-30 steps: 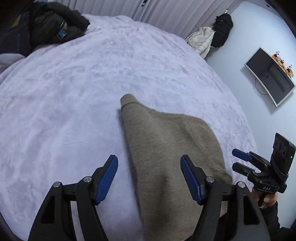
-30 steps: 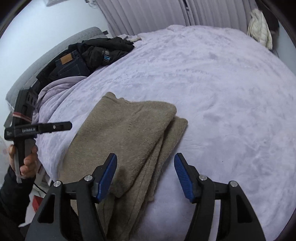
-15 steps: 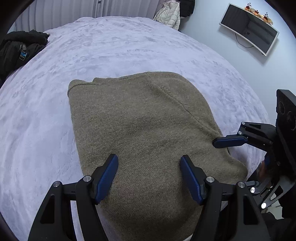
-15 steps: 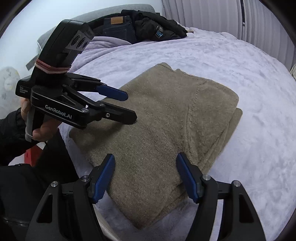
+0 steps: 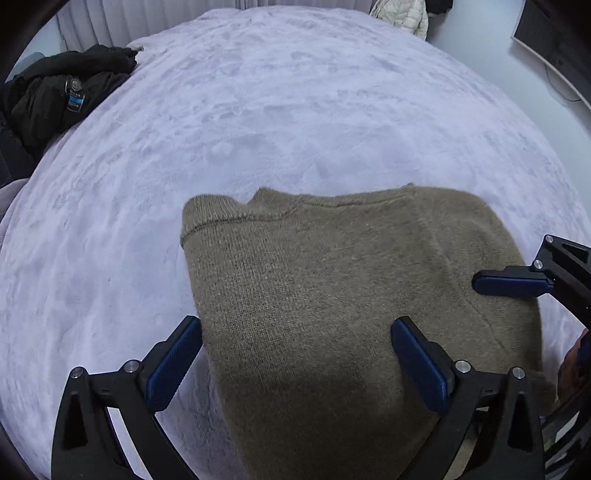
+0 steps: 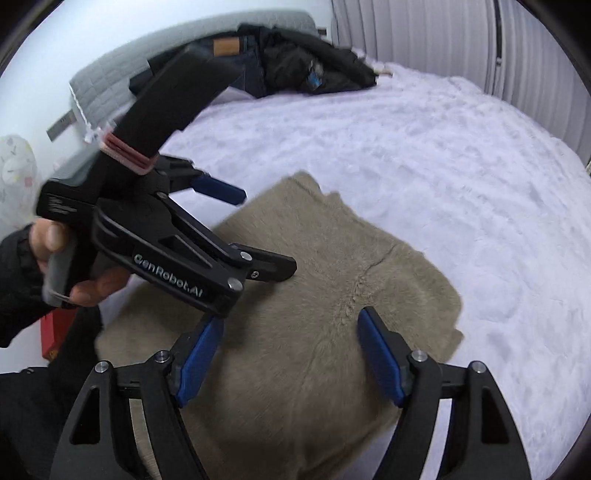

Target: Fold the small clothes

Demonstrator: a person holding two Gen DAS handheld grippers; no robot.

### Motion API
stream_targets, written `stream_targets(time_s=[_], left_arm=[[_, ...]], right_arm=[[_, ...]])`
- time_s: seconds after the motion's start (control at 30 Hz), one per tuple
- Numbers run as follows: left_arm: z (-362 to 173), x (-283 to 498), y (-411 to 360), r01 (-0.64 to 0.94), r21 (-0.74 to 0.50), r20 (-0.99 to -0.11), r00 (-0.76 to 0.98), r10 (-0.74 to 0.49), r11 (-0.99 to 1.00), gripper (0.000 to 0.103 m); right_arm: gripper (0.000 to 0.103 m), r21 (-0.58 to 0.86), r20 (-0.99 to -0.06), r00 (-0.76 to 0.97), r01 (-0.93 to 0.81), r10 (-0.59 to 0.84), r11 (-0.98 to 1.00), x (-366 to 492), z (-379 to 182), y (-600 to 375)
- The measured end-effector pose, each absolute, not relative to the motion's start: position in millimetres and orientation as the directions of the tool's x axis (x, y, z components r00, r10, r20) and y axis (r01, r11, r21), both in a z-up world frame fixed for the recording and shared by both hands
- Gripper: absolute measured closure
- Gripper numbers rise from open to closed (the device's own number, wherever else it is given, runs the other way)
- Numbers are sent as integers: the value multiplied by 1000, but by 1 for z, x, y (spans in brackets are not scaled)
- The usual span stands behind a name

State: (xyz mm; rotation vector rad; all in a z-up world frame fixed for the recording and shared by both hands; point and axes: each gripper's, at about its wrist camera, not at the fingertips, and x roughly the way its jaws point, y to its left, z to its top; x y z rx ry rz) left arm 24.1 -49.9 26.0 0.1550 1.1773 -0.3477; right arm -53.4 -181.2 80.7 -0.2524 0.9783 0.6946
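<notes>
A wide bed fills both views, covered by a pale lilac plush blanket (image 5: 295,110) whose nap shows brushed streaks and soft dents.

Nearest, at the six o'clock edge of the left wrist view, the left gripper (image 5: 295,363) points steeply down; its black struts end in ribbed blue pads. Its jaws have just been opening and stand wide apart, pressing on nothing. The folded olive-brown knitted sweater (image 5: 351,295) lies flat on the blanket beneath them: one pad hangs over bare blanket just beside the sweater's nine o'clock edge, the other over the knit. The fabric is fuzzy with fine ribbing, a stitched seam runs along its twelve o'clock edge, and a rounded folded corner sits at about ten o'clock.

At three o'clock of that view the right gripper (image 5: 513,284) reaches in over the sweater's side. In the right wrist view its own blue pads (image 6: 199,354) are spread, having just been opening, with only sweater below them. A bare hand (image 6: 70,266) in a dark sleeve holds the left gripper at nine o'clock there.

Farther off, a heap of dark clothes (image 5: 59,96) lies at ten o'clock on the blanket's edge. Beyond the bed stand pale vertical blinds (image 6: 424,40), a cream quilted jacket (image 5: 402,14) at one o'clock, and a grey quilted headboard (image 6: 110,74).
</notes>
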Motion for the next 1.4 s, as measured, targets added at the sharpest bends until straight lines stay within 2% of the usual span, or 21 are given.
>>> stream_targets(time_s=[0.07,0.13,0.2,0.3,0.47,0.6,0.7,0.77,0.93,1.1,1.2,1.27,1.33,1.4], left_arm=[[16,32,-45,312,-124,-931,293,-219,942,1],[18,32,-38,301,-154,-925,290,-244,941,1],[24,26,-36,304,-119,-923,316,-218,945,1],[40,8,-32,296,-52,-909,382,-168,954,1],[60,-32,-24,287,-24,-877,453,-158,958,1],[57,-60,-15,253,-23,-870,472,-144,967,1],[50,-74,-10,236,-3,-867,483,-120,972,1],[49,-83,-4,221,-19,-862,490,-128,975,1],[53,-98,1,202,-22,-852,509,-124,979,1],[62,-121,-1,199,33,-829,553,-84,980,1],[59,-128,1,194,31,-828,554,-84,981,1],[47,-128,4,175,40,-858,511,-56,984,1],[41,-132,9,156,18,-870,489,-62,988,1],[47,-141,10,152,9,-863,501,-69,988,1]], right_arm=[[24,101,-852,342,-635,396,766,-41,64,-179],[24,153,-836,338,-613,432,775,-38,64,-185],[24,163,-832,343,-599,436,784,-42,72,-189],[24,92,-825,409,-584,390,807,-66,89,-190],[24,15,-763,515,-590,390,807,-127,115,-189],[24,17,-746,530,-590,403,807,-155,108,-183],[24,51,-772,491,-587,405,808,-164,93,-180],[24,19,-779,503,-578,374,816,-169,83,-180],[24,12,-759,535,-558,371,830,-199,87,-185],[24,-32,-785,532,-546,317,837,-216,93,-184],[23,-5,-754,549,-554,361,833,-218,104,-179],[23,-8,-732,570,-555,373,832,-219,105,-173],[22,-24,-760,557,-540,336,842,-215,92,-168],[23,-23,-834,492,-486,251,874,-205,70,-166]])
